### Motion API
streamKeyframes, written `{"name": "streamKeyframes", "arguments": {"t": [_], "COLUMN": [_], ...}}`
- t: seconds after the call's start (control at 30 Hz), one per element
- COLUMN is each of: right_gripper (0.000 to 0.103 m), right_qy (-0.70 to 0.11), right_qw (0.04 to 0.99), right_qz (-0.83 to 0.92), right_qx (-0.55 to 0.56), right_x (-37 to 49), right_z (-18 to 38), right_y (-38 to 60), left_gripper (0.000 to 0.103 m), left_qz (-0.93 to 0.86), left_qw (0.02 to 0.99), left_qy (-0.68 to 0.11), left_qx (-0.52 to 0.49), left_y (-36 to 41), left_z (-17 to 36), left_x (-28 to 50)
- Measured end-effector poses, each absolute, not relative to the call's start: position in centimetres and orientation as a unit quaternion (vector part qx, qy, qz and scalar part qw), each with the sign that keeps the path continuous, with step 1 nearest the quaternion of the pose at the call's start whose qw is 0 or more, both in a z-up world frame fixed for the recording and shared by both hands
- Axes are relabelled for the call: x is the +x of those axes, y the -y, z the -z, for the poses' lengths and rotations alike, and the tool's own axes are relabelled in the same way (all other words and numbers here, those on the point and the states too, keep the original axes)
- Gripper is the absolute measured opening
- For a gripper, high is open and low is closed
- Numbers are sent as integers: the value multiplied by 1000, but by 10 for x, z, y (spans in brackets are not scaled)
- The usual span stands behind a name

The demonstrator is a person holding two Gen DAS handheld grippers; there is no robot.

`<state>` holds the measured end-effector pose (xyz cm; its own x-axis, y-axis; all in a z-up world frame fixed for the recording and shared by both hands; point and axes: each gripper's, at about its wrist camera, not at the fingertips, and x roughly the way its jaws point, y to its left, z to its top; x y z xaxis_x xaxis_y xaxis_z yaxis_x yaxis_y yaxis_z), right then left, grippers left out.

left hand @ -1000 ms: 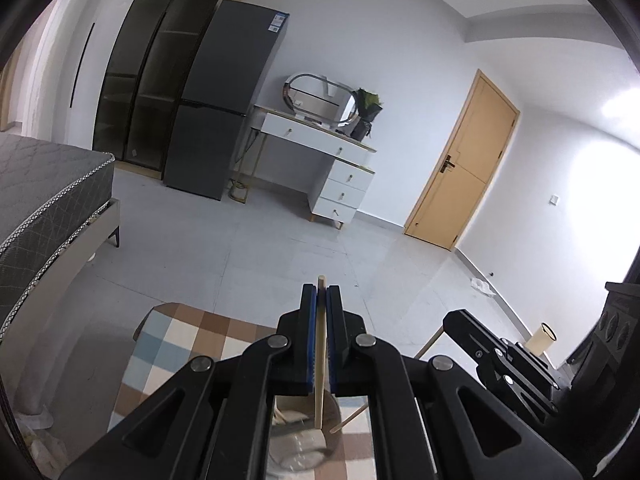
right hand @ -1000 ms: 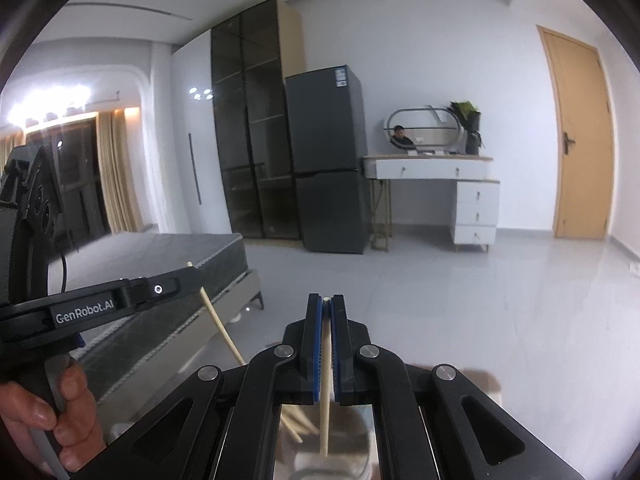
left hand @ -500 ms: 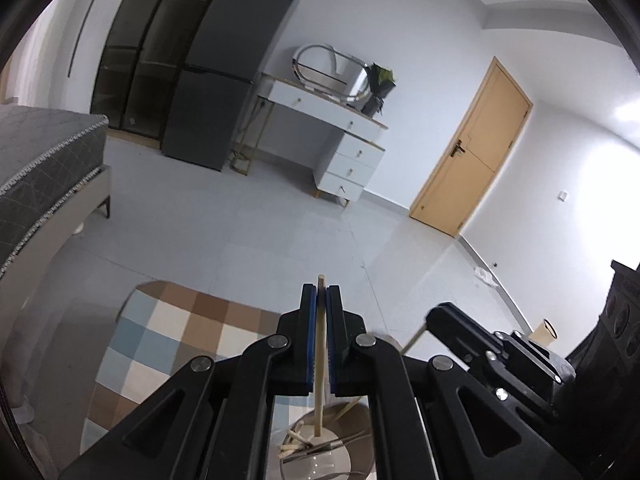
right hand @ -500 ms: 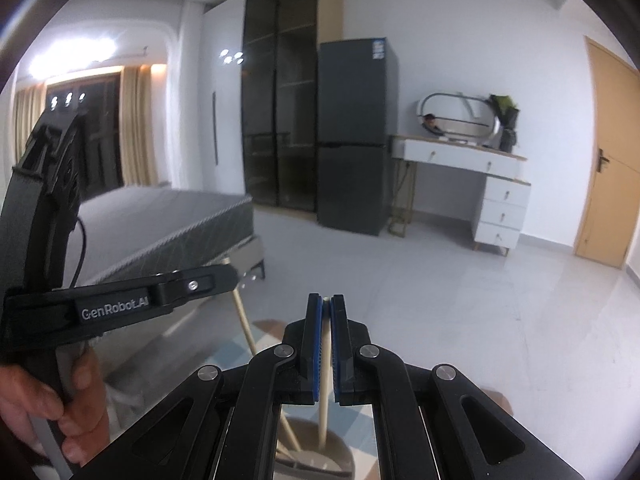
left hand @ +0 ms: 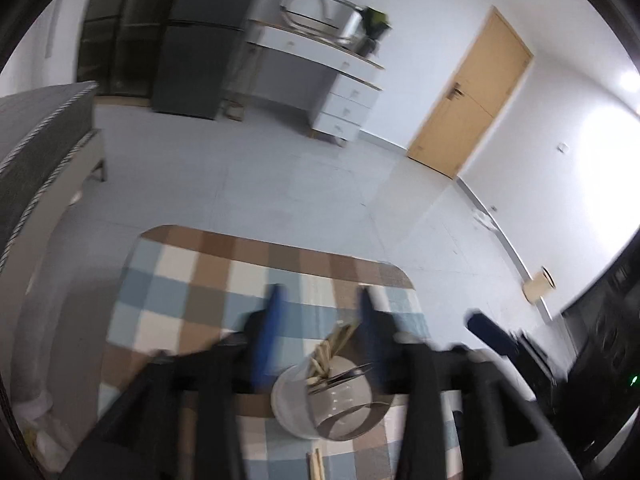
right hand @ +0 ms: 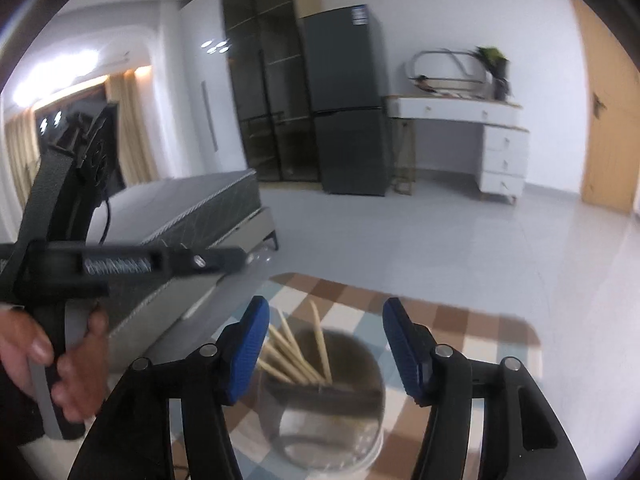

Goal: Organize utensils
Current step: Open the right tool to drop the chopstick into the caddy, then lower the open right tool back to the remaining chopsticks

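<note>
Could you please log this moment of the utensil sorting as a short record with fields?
surface: checkered rug on tiled floor
container: round metal utensil holder
contents: wooden chopsticks, leaning; metal utensils too
left gripper: jaws opening, nothing between the pads
right gripper: jaws opening above the holder, nothing gripped
loose item: wooden stick ends on the rug beside the holder

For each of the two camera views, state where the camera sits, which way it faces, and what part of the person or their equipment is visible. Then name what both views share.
Left wrist: sits on the left tool, facing forward and down over the metal utensil holder on the checked rug; its own opening jaws show, plus the right tool.
Right wrist: sits on the right tool, looking down into the holder holding chopsticks; its opening jaws show, plus the person's hand holding the left tool.
Shared: holder, chopsticks, rug, fridge, white desk.
</note>
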<state>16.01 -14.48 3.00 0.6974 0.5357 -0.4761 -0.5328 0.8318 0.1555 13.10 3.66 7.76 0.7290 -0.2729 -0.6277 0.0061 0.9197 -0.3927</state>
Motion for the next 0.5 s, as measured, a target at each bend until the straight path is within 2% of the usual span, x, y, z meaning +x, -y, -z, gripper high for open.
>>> {"name": "streamKeyframes", "arguments": {"t": [0.07, 0.1, 0.23, 0.33, 0.43, 0.5], "right_gripper": [59, 59, 71, 76, 87, 90], "right_qy": [-263, -260, -248, -242, -240, -233], "right_qw": [922, 923, 930, 932, 929, 931], "right_qz": [-283, -279, -263, -259, -266, -265], "right_qx": [38, 45, 68, 72, 89, 94], "right_x": [147, 143, 121, 104, 87, 76], "right_z": [-31, -34, -48, -56, -64, -67], "right_y": [161, 166, 182, 187, 192, 193], "left_gripper": [63, 64, 65, 72, 72, 74], "left_qz": [44, 25, 8, 4, 4, -2], "left_qw": [919, 922, 926, 928, 933, 937], "left_qy": [-348, -347, -343, -336, -326, -319], "left_qx": [-181, -170, -159, -159, -154, -144], "left_y": [-40, -40, -38, -36, -34, -30], "left_z": [-85, -92, -107, -116, -122, -124], "left_x": [117, 108, 83, 63, 46, 38]}}
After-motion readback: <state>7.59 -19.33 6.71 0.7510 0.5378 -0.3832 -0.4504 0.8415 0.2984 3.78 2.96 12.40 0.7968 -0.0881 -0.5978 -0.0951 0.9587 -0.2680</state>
